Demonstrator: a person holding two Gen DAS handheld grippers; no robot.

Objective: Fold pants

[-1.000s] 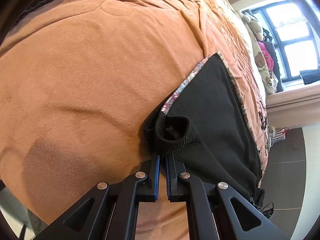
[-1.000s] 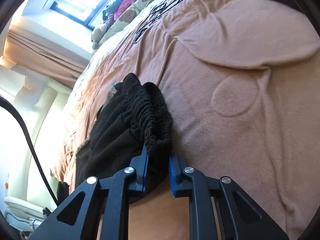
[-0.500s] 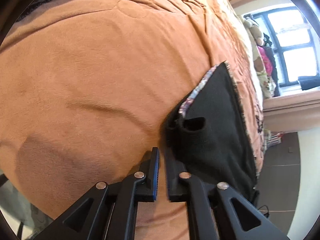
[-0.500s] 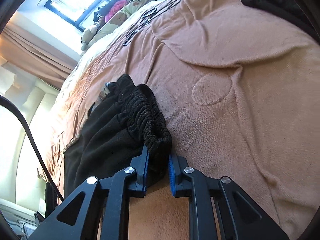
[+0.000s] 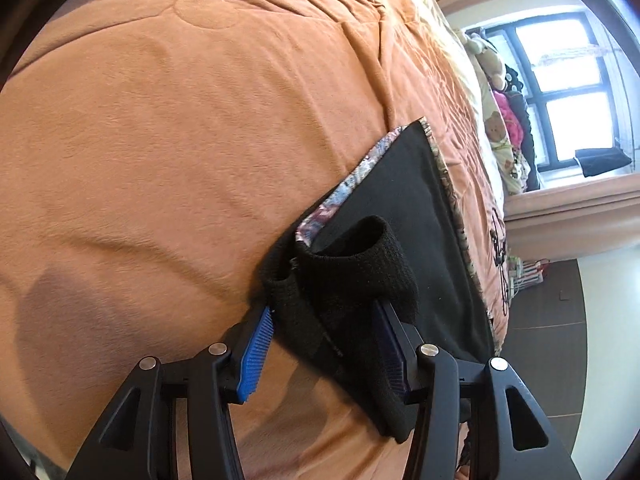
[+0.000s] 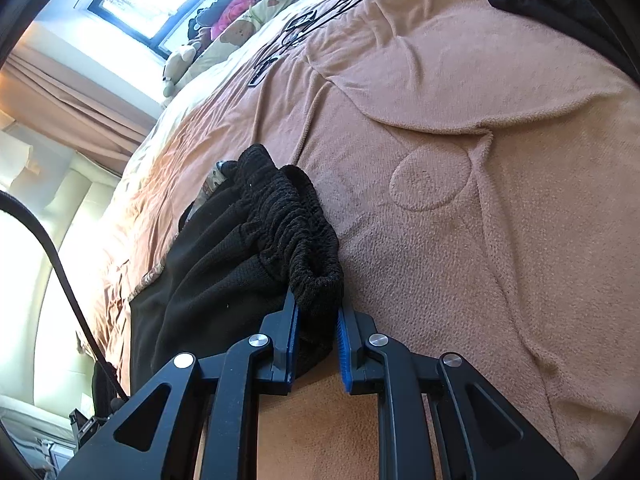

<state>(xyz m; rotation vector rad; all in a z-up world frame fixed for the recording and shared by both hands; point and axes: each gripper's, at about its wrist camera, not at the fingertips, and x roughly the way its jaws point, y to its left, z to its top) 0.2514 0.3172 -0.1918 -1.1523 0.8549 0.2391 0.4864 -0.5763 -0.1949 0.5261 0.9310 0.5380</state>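
Black pants lie folded on an orange-brown blanket on a bed, with a patterned lining showing along their edges. In the left wrist view my left gripper is open, its blue-padded fingers wide apart on either side of a rolled black cuff. In the right wrist view my right gripper is shut on the bunched elastic waistband of the pants, low against the blanket.
Stuffed toys and pillows lie at the far end of the bed under a window. Black cables lie on the blanket. A dark garment sits at the far right. A black cable hangs at left.
My left gripper was shut by the cuff and has opened wide, the cuff now lying between its fingers. My right gripper still holds the waistband and has barely shifted.
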